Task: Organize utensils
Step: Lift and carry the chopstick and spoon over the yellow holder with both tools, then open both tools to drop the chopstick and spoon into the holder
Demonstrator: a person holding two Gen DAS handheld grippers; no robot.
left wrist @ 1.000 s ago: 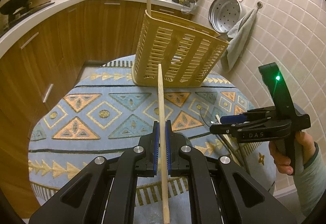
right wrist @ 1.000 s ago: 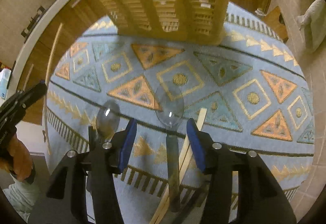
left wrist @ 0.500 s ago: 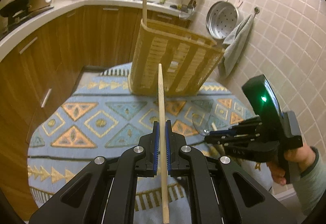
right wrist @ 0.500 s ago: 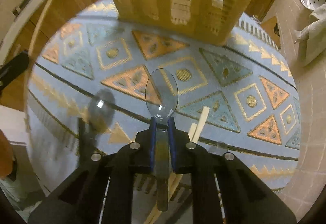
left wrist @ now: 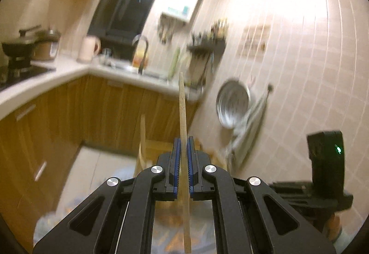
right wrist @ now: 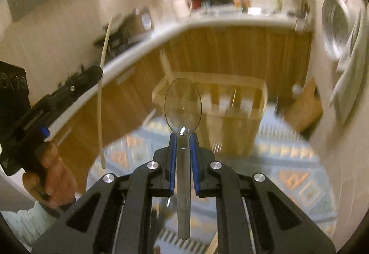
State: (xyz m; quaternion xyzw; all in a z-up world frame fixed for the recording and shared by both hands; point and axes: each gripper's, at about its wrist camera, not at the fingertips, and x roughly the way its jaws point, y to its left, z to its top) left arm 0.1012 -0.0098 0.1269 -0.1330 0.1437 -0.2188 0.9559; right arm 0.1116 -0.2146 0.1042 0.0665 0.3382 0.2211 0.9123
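Between the blue pads of your left claw (left wrist: 182,161) a wooden chopstick (left wrist: 183,120) is pinched tight, and your right claw (right wrist: 183,157), whose jaws have just been closing, now grips the neck of a clear plastic spoon (right wrist: 183,101). Both utensils hang in the air above the patterned surface (right wrist: 297,175), with the slatted yellow utensil basket (right wrist: 233,101) standing ahead and below them; the frames are blurred, so its compartments cannot be told apart. The step in hand looks like carrying both pieces to that basket. To do it well, keep each claw pressed together, since thin handles can swivel or slip, and bring each piece over the basket's open top before you tip it down. Take them in one at a time, so the two claws do not crowd each other at the rim, and steer clear of the chopstick (right wrist: 166,64) already standing at the basket's left corner. The held chopstick's long axis runs straight out along the left claw, its far tip pointing forward and slightly up toward the kitchen wall. The spoon lies along the right claw's line too, bowl leading toward the basket, handle trailing back under the fingers.
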